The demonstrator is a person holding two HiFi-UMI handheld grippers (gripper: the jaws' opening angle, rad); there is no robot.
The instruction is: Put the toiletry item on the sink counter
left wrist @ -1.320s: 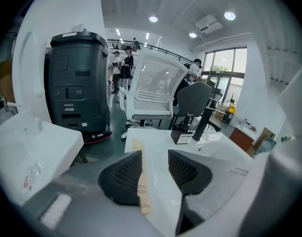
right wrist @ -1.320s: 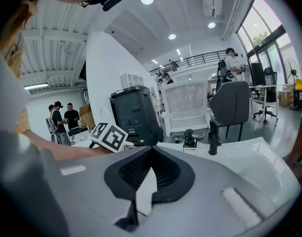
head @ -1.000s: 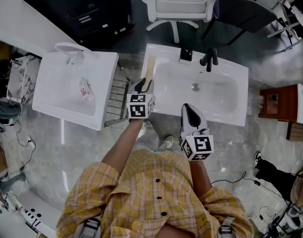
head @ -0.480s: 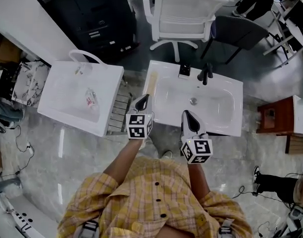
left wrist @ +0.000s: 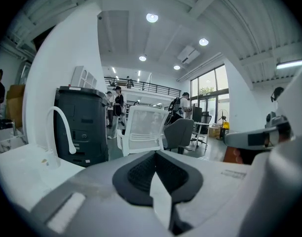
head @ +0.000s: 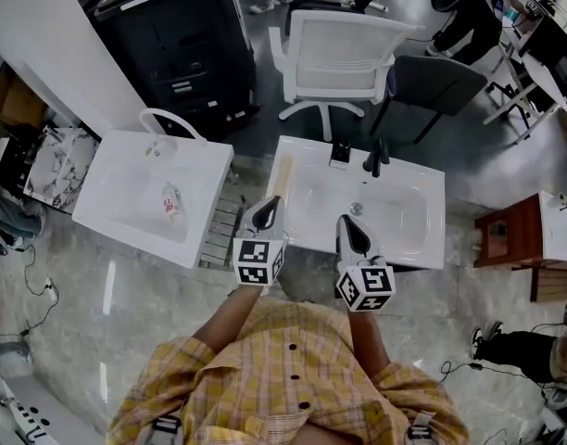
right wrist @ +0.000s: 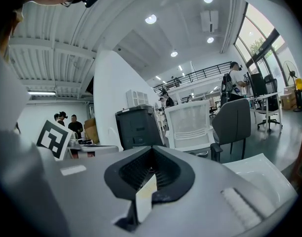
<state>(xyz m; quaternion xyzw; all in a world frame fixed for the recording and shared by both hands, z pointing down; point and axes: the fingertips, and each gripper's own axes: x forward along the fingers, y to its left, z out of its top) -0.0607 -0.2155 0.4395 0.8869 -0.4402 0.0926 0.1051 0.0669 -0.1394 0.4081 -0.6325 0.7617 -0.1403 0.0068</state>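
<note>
My left gripper (head: 267, 209) closed on nothing, my right gripper (head: 350, 228) closed and empty too, long pale toiletry item (head: 282, 172) lying on the sink counter (head: 435, 219) left rim, just ahead of my left tips

Bright open office hall, seen from above and along the floor

A grey marbled floor (head: 126, 286) shines near the camera and turns darker farther off, where a white mesh-back chair (head: 334, 58) stands beside a dark grey chair (head: 432, 86) and a black cabinet (head: 172, 35) against a white wall (head: 52, 35). Round ceiling lights (left wrist: 151, 18) glow above, tall windows (left wrist: 210, 90) stand at the right, and a railed balcony (left wrist: 141, 85) crosses the far end.
</note>
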